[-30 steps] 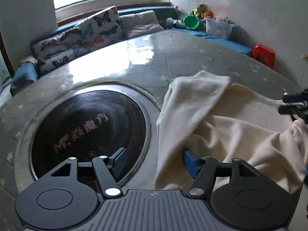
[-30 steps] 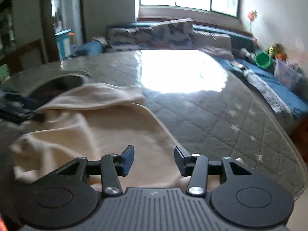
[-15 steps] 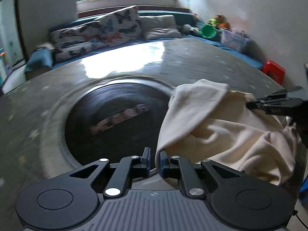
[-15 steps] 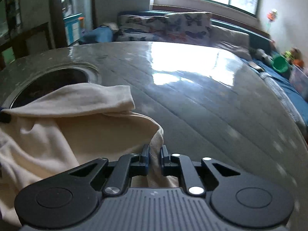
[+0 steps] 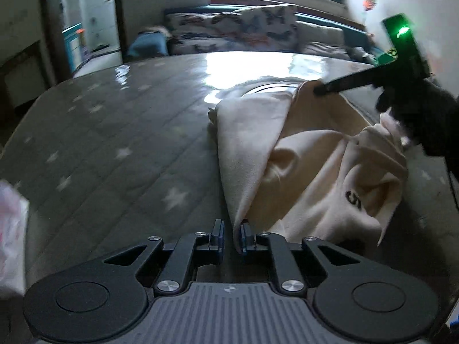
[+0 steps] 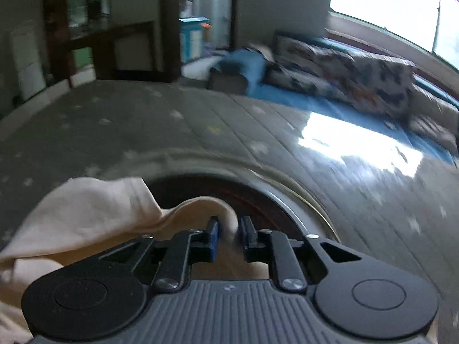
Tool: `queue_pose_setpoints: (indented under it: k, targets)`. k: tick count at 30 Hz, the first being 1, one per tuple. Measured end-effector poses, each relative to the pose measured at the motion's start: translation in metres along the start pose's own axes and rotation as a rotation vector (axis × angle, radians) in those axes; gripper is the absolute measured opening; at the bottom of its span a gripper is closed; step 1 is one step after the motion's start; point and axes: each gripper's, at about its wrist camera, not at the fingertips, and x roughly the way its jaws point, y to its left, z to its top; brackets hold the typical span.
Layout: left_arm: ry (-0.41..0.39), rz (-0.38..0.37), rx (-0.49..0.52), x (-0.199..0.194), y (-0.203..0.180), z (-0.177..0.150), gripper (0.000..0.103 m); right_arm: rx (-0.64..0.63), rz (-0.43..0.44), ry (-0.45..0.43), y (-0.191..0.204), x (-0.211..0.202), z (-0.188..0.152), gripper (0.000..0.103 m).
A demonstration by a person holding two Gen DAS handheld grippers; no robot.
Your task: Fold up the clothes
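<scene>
A cream garment [image 5: 309, 166] with a small dark mark lies bunched on the round grey star-patterned table [image 5: 114, 143]. My left gripper [image 5: 231, 236] is shut on a lower corner of the cloth. The right gripper [image 5: 321, 89] shows at the upper right of the left wrist view, pinching a far edge of the cloth and holding it up. In the right wrist view my right gripper [image 6: 229, 233] is shut on a fold of the cream garment [image 6: 94, 215], above the dark round inset [image 6: 258, 200] of the table.
A cushioned bench with patterned pillows [image 5: 238, 33] runs behind the table under the window. A doorway and dark wooden furniture [image 6: 114, 48] stand at the far left. Something white and pink [image 5: 11, 229] sits at the left edge of the left wrist view.
Both grippers went from open to shut on the cream garment. Both have since swung left with the cloth, and the right one now holds its edge raised over the inset.
</scene>
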Motion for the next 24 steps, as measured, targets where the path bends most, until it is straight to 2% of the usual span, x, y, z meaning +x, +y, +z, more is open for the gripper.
queue_pose_setpoints:
  k: [3,8,13,16,21,24]
  targets:
    - [-0.021,0.005,-0.016,-0.009,0.010,-0.003,0.027,0.001,-0.007,-0.012,-0.008,-0.023,-0.005,0.018]
    - [-0.082,0.003,0.008,-0.029,0.008,-0.003,0.030,0.096,-0.075,-0.005,-0.050,-0.051,-0.034,0.021]
    - [-0.138,-0.002,0.054,-0.046,-0.006,-0.002,0.037,0.201,-0.148,0.004,-0.094,-0.076,-0.064,0.022]
    - [-0.147,-0.058,0.091,-0.052,-0.024,-0.006,0.043,0.262,-0.189,0.008,-0.120,-0.090,-0.082,0.036]
    - [-0.149,-0.137,0.190,-0.041,-0.074,-0.003,0.045,0.322,-0.188,-0.007,-0.129,-0.084,-0.089,0.036]
    - [-0.168,-0.171,0.245,-0.031,-0.102,0.003,0.045,0.373,-0.142,-0.034,-0.131,-0.081,-0.081,0.036]
